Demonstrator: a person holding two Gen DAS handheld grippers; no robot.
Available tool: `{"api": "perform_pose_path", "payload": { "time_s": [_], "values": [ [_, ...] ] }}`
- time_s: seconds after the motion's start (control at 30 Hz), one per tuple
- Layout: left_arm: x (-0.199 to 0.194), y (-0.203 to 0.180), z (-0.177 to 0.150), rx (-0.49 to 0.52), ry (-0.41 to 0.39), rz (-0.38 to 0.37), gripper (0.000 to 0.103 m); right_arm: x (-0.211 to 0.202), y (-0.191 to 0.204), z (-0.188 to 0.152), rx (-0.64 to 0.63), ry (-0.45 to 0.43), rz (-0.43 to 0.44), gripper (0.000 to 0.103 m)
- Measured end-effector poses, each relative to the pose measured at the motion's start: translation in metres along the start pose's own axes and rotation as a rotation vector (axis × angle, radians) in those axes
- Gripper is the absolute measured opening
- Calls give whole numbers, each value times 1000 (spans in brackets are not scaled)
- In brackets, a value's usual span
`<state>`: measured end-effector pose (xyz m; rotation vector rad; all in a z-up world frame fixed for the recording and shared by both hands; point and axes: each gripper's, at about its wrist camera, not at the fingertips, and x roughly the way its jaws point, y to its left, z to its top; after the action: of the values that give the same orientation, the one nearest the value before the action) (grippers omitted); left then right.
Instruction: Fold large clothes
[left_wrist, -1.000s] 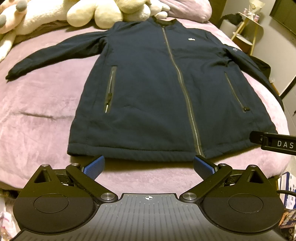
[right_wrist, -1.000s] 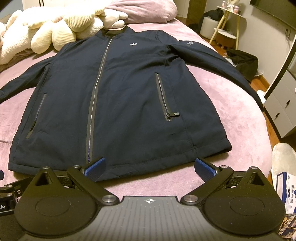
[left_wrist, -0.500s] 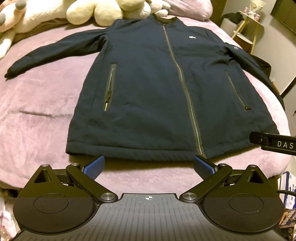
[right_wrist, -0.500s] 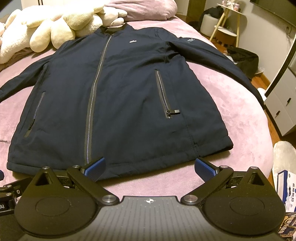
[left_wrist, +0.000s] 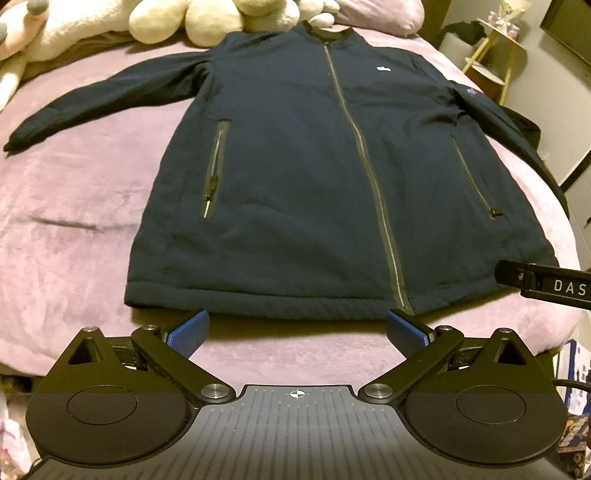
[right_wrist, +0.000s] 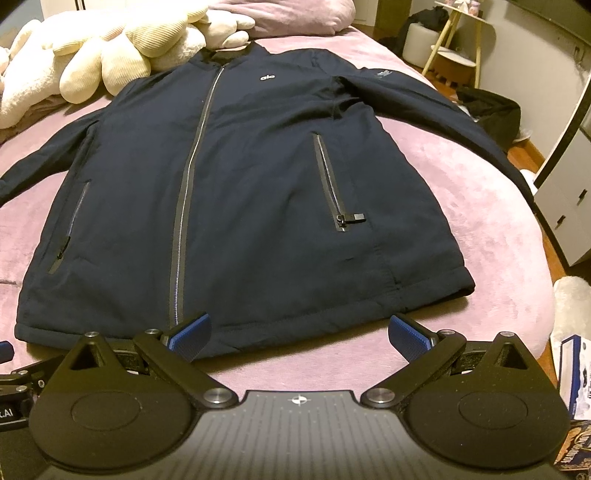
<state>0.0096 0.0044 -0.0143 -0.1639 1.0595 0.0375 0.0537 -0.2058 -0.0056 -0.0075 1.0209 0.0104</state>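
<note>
on the pink bed (left_wrist: 74, 236), flat navy jacket (left_wrist: 295, 184) (zipped), both grippers (left_wrist: 297, 330) (right_wrist: 299, 334) agape

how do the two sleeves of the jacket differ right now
The left sleeve lies wholly on the purple blanket, cuff in view and angled outward. The right sleeve runs toward the bed's edge, and its far end drops out of sight, so its cuff cannot be seen. The right sleeve carries a small pale logo near the shoulder; the left shows none. Both are dark navy, spread away from the jacket body, unfolded.
</note>
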Motion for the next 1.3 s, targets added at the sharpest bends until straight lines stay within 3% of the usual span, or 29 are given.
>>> {"api": "perform_pose_path", "payload": {
  "time_s": [0.27,0.5,0.73,0.87,0.93,1.0,1.1,1.17,1.2,1.23,1.3],
  "values": [
    [11,-1,2,-1,25,-8,103,6,-3,0,16,-15,20,102],
    [24,-3,14,8,25,-27,103,17,-11,1,47,-33,87,102],
    [35,-9,47,39,-93,-104,103,24,-51,5,150,-276,310,102],
    [49,-19,82,59,-121,-80,103,45,-96,27,318,-245,431,102],
    [61,-24,104,55,-124,-54,103,55,-123,41,402,-272,408,102],
    [74,-30,125,44,-128,-19,103,65,-159,54,500,-359,362,102],
    [94,-39,149,46,-135,32,103,96,-226,73,730,-421,352,100],
    [107,-45,160,48,-143,37,103,123,-268,81,902,-423,346,86],
    [112,-48,164,46,-141,30,103,134,-284,83,971,-422,328,71],
    [118,-50,167,42,-134,17,103,145,-299,85,1041,-424,310,64],
    [129,-53,170,36,-118,4,103,167,-322,89,1142,-432,276,59]
  ]
}}
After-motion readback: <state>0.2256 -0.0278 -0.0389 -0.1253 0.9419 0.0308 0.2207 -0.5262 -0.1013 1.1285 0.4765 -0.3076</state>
